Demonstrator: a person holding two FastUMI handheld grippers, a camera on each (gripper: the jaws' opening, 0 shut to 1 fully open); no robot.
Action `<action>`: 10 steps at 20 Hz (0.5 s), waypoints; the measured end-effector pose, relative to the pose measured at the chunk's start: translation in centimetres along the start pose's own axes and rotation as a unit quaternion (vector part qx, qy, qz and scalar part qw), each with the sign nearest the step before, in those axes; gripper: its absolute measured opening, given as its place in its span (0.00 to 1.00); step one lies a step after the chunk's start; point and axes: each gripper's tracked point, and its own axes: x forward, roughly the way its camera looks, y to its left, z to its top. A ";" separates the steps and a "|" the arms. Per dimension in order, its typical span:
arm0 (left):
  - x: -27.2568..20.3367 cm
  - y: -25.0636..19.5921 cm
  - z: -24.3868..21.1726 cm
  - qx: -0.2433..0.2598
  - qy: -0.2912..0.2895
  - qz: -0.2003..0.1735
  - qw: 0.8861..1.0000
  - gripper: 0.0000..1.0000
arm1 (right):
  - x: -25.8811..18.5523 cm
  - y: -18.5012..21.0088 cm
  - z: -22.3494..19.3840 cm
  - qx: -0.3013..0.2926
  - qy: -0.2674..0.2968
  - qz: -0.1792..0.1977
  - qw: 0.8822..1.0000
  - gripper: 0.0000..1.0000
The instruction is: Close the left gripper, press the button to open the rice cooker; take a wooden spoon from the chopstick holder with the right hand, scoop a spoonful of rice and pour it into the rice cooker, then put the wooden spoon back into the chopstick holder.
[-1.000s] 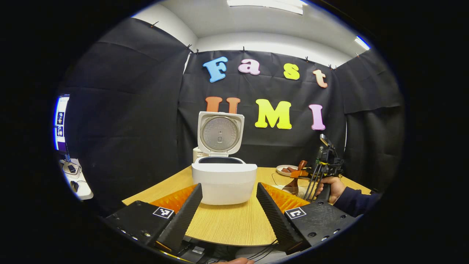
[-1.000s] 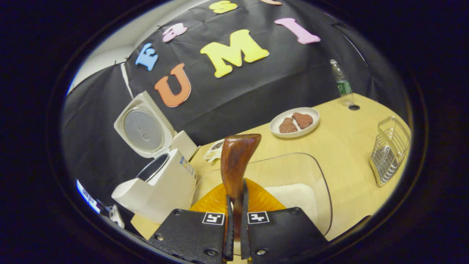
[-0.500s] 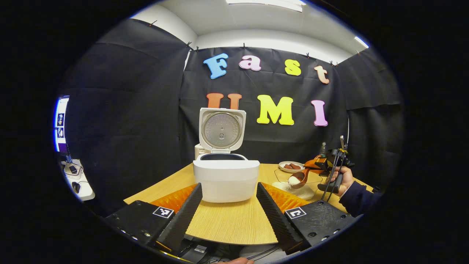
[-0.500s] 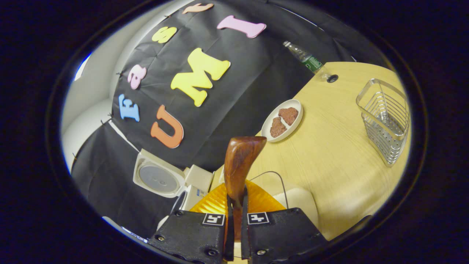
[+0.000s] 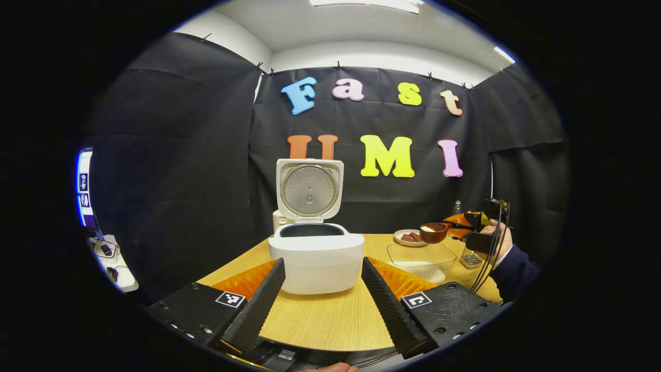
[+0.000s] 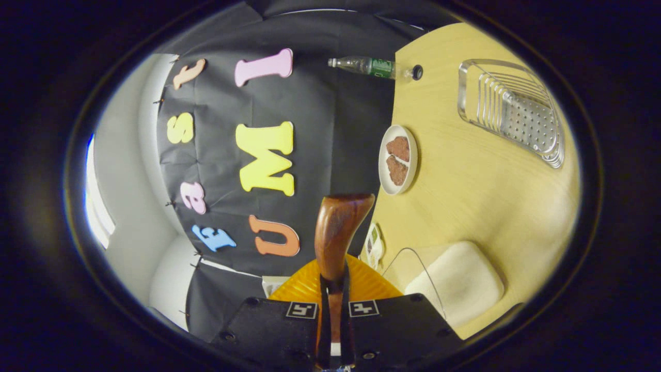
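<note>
Left gripper view shows the brown wooden spoon [image 5: 434, 232] held level above the clear glass bowl of white rice [image 5: 421, 258], its scoop heaped with white grains, at the right of the round light-wood table [image 5: 325, 315]. The right gripper [image 5: 477, 227], in a hand [image 5: 501, 240] with a dark sleeve, carries it; in the right gripper view its two fingers press on the spoon's handle from both sides, clamped tight. The white rice cooker [image 5: 315, 256] stands left of the bowl at the table's middle, well apart from the spoon, lid upright and the dark inner pot exposed. The left gripper [image 5: 323, 294] hovers near the table's near edge, its fingers spread wide and holding nothing. Farther right sit a white plate with two brown pieces [image 6: 396, 159], a silver wire chopstick holder [image 6: 511, 111] and a clear plastic bottle with a green label [image 6: 369, 65].
</note>
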 end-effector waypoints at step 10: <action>1.7 0.9 0.0 0.009 0.001 -0.005 1.000 0.94 | 4.6 8.9 -5.0 -0.058 0.029 0.033 0.997 0.12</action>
